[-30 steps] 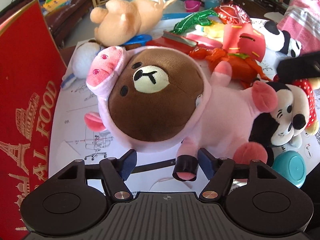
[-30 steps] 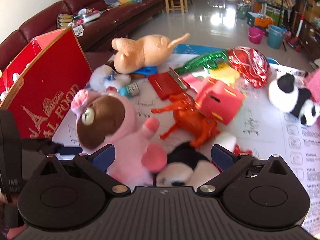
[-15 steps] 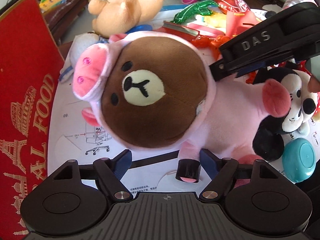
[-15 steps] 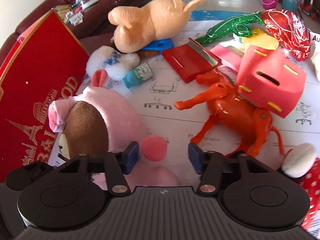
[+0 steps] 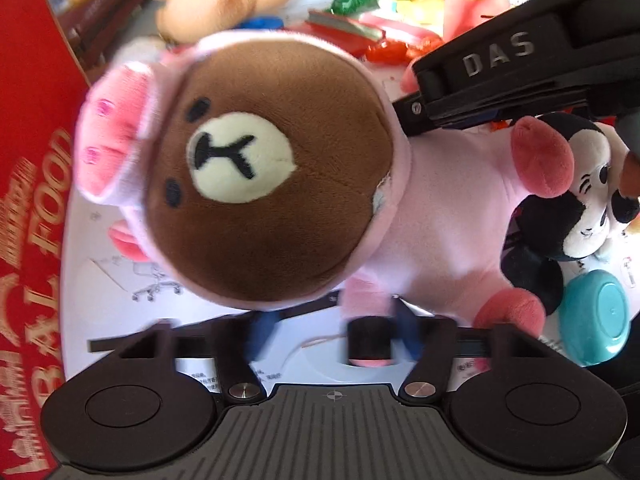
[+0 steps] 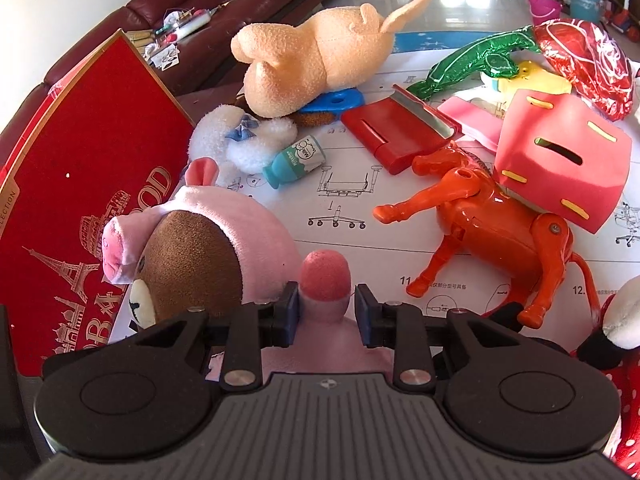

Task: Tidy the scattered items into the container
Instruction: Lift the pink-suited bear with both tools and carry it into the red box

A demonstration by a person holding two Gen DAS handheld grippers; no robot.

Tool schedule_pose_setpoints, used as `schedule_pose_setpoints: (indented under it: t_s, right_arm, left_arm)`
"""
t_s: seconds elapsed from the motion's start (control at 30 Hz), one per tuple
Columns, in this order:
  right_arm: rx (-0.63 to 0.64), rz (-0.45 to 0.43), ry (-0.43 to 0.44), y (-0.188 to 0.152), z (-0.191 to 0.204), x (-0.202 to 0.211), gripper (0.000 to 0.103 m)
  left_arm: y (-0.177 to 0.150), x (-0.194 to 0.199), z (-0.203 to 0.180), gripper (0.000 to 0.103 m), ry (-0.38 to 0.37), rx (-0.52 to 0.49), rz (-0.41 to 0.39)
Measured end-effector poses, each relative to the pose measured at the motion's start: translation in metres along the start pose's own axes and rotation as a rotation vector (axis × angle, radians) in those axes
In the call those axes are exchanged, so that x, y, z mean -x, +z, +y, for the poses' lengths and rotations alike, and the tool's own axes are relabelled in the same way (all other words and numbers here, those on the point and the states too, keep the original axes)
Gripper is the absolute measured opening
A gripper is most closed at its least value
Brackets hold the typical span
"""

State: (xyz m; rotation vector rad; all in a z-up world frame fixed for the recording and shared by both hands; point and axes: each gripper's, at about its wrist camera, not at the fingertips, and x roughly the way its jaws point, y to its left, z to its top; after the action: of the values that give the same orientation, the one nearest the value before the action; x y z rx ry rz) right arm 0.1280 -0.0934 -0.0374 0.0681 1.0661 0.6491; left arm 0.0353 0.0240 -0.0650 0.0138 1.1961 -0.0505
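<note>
A plush bear in a pink pig suit [image 5: 272, 184] fills the left wrist view, face toward the camera. My left gripper [image 5: 334, 328] is under its head. Its jaws are closing around the bear's black-tipped leg [image 5: 368, 340], which sits near the right finger; the pads do not both press it. My right gripper [image 6: 326, 312] is closing too, and its blue pads squeeze the bear's pink arm [image 6: 326, 276]. The right gripper's black body [image 5: 500, 64] reaches in from the upper right of the left wrist view. The red FOOD box [image 6: 100, 180] stands on the left.
An orange toy horse [image 6: 488, 232] and a pink cube [image 6: 560, 160] lie right of the bear. A mouse plush [image 5: 580, 200] and a teal bowl [image 5: 596, 316] press against its far side. A tan plush [image 6: 312, 52], white plush [image 6: 240, 140], teal bottle [image 6: 292, 160] and red case [image 6: 396, 136] lie behind.
My right gripper came down from wide open and closed around the bear's arm. The left jaws widened, then narrowed. The bear's head now sits nearer the left camera.
</note>
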Motion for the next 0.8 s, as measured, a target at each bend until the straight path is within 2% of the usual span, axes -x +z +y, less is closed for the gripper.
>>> schedule_pose_setpoints:
  t_s: [0.13, 0.27, 0.33, 0.43, 0.63, 0.7, 0.77, 0.8]
  right_arm:
    - [-0.009, -0.004, 0.017, -0.002, -0.003, 0.003, 0.034]
    - [-0.042, 0.012, 0.038, 0.004, -0.008, 0.001, 0.034]
    - [-0.045, 0.013, 0.042, 0.005, -0.009, -0.003, 0.034]
    - [-0.053, 0.004, 0.054, 0.001, -0.01, -0.006, 0.029]
    - [-0.071, -0.03, 0.048, -0.007, -0.011, -0.005, 0.031]
    - [-0.065, -0.028, 0.035, -0.006, -0.009, -0.004, 0.029]
    - [-0.027, -0.032, 0.02, -0.006, -0.001, -0.001, 0.023]
    - [-0.004, -0.033, 0.019, -0.007, 0.004, 0.002, 0.022]
  left_arm:
    - [0.0, 0.003, -0.003, 0.051, 0.019, -0.024, 0.008]
    - [-0.006, 0.004, -0.004, 0.051, 0.021, -0.031, -0.011]
    - [-0.007, 0.005, -0.004, 0.059, 0.015, -0.023, -0.003]
    - [-0.001, 0.003, -0.007, 0.065, 0.014, -0.013, 0.008]
    - [0.004, 0.001, -0.011, 0.063, 0.035, 0.021, 0.013]
    - [0.003, 0.002, -0.011, 0.053, 0.045, 0.04, 0.015]
    - [0.002, 0.006, -0.014, 0.021, 0.033, 0.055, 0.014]
    - [0.0, 0.009, -0.017, 0.018, 0.031, 0.058, 0.018]
